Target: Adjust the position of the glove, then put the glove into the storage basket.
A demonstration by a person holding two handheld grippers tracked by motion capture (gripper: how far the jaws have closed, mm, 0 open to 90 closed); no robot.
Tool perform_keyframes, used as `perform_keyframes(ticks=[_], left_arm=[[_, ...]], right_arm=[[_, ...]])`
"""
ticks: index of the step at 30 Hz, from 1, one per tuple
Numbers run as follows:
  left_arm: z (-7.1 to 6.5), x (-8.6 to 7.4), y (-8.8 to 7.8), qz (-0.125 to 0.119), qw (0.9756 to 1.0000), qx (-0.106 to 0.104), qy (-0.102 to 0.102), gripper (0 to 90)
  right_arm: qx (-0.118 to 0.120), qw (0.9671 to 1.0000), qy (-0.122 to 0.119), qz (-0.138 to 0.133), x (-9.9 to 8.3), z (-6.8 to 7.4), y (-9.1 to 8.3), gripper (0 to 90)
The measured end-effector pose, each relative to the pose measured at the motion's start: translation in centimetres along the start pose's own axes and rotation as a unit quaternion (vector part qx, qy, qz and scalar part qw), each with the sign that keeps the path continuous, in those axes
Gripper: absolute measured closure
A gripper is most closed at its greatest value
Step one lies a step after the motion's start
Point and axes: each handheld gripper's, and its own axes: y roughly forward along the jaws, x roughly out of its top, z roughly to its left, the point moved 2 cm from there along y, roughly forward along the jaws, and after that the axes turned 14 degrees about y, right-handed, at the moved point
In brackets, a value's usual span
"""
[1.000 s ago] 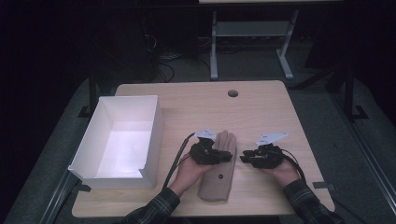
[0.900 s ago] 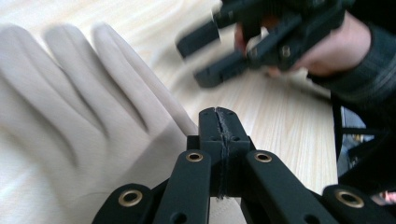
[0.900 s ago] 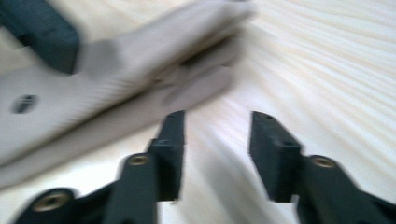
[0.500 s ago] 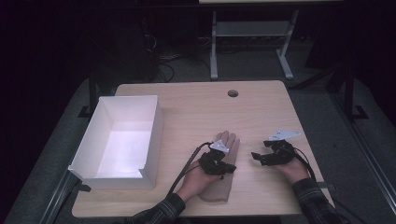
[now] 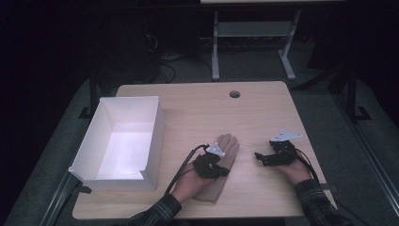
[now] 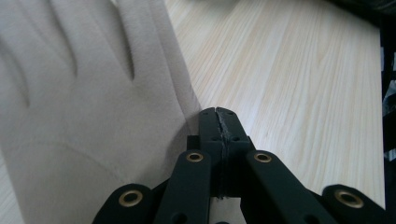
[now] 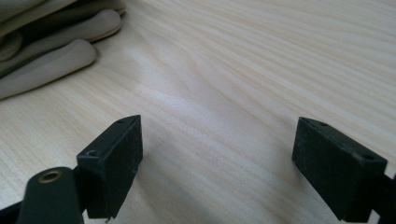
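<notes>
White open-topped box point(image 5: 123, 141) stands at the left of the wooden table point(image 5: 197, 108), nothing visible inside. Right of it, near the front edge, a beige glove point(image 5: 221, 167) lies flat, fingers pointing away from the person. Left gripper point(image 5: 214, 165) rests over the glove; in the left gripper view its jaws are pressed together at the glove's edge point(image 6: 93, 93), though whether fabric is pinched between them cannot be told. Right gripper point(image 5: 263, 157), well apart from the glove on bare table, has its jaws spread wide, holding nothing; glove fingertips point(image 7: 51, 56) lie beyond.
</notes>
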Motion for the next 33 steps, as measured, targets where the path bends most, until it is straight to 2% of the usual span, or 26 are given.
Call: perform_keyframes(ticks=[10, 13, 14, 15, 16, 19, 20, 23, 27, 28, 31, 33], left_arm=[[0.4, -1.9, -2.2, 0.012, 0.9997, 0.02, -0.011, 89.5], [0.5, -2.3, -2.8, 0.018, 0.9993, 0.031, -0.008, 89.6], [0.6, -2.4, -3.0, 0.026, 0.9992, 0.032, 0.001, 89.5], [0.5, -2.5, -3.1, 0.023, 0.999, 0.037, -0.003, 89.5], [0.5, -2.6, -3.4, 0.031, 0.9987, 0.04, 0.004, 89.5], [0.4, -2.6, -3.6, 0.027, 0.9988, 0.042, 0.0, 89.5], [0.4, -2.5, -3.7, 0.017, 0.999, 0.041, -0.005, 89.3], [0.3, -2.0, -4.3, 0.003, 0.9989, 0.046, -0.003, 84.5], [0.6, -1.3, -5.2, -0.018, 0.9977, 0.064, -0.01, 71.4], [0.8, -1.1, -5.4, -0.025, 0.9967, 0.076, -0.015, 65.2], [1.5, -1.1, -5.4, -0.019, 0.9951, 0.095, -0.021, 47.4], [2.0, -1.2, -5.2, -0.012, 0.9926, 0.12, -0.013, 33.1]], right_arm=[[-0.006, 1.0, 0.006, 0.004, 0.1, -0.1, 0.1, 13.7], [-0.006, 1.0, 0.006, 0.004, 0.0, -0.1, 0.1, 13.7], [-0.006, 1.0, 0.006, 0.004, 0.1, -0.1, 0.1, 13.7], [-0.006, 1.0, 0.005, 0.004, 0.1, -0.1, 0.1, 13.7], [-0.006, 1.0, 0.005, 0.004, 0.1, -0.1, 0.1, 13.7], [-0.006, 1.0, 0.005, 0.004, 0.1, -0.1, 0.1, 13.7], [-0.006, 1.0, 0.005, 0.004, 0.1, -0.1, 0.1, 13.7], [-0.006, 1.0, 0.005, 0.004, 0.1, -0.1, 0.1, 13.7], [-0.006, 1.0, 0.005, 0.004, 0.1, -0.1, 0.1, 13.7], [-0.006, 1.0, 0.005, 0.004, 0.1, -0.1, 0.1, 13.6], [-0.007, 1.0, 0.006, 0.004, 0.1, -0.1, 0.1, 13.7], [-0.006, 1.0, 0.005, 0.004, 0.1, -0.1, 0.1, 13.7]])
